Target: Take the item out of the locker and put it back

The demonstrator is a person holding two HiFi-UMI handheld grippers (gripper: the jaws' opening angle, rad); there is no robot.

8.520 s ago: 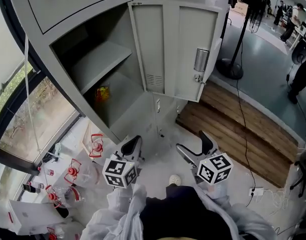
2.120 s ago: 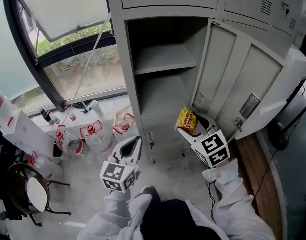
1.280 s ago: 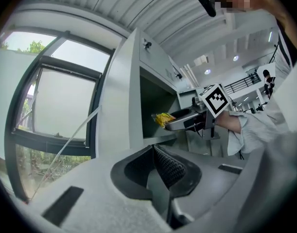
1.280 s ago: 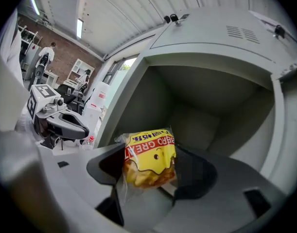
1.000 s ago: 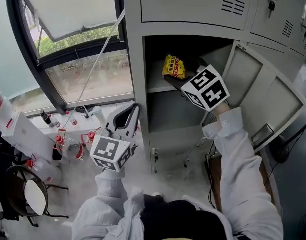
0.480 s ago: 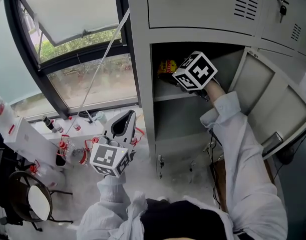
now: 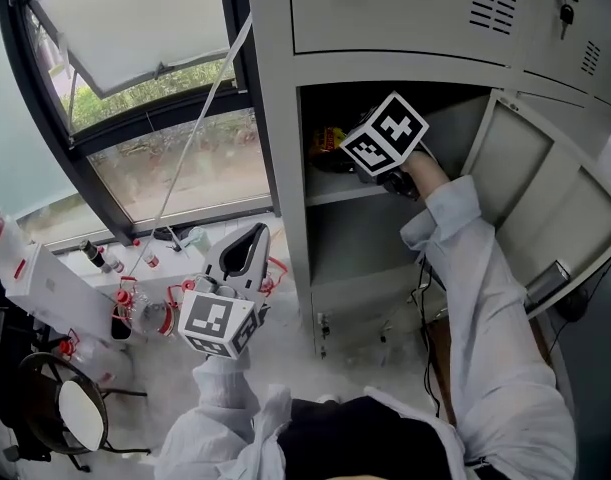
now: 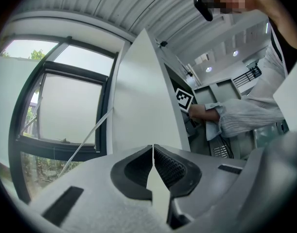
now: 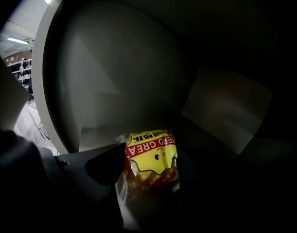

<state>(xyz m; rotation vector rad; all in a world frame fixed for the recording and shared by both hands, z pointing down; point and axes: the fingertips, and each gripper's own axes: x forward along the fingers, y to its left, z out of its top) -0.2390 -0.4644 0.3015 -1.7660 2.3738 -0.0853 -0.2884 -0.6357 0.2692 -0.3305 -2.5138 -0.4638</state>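
Right gripper [image 9: 148, 165]: you pinch the snack packet [image 9: 151, 152] inside the locker [image 7: 275, 118].
Left gripper [image 8: 153, 152]: your jaws meet, empty, outside the locker.

text: "CREA" — partly legible | on: red band of yellow snack packet [image 9: 150, 161] | rest — unreadable

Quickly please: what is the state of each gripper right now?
Left gripper: closed, empty.
Right gripper: closed on the yellow snack packet.

Snack packet [image 9: 151, 152] in right claw [image 9: 147, 176], inside upper locker compartment [image 7: 455, 128], left claw [image 7: 257, 234] outside.
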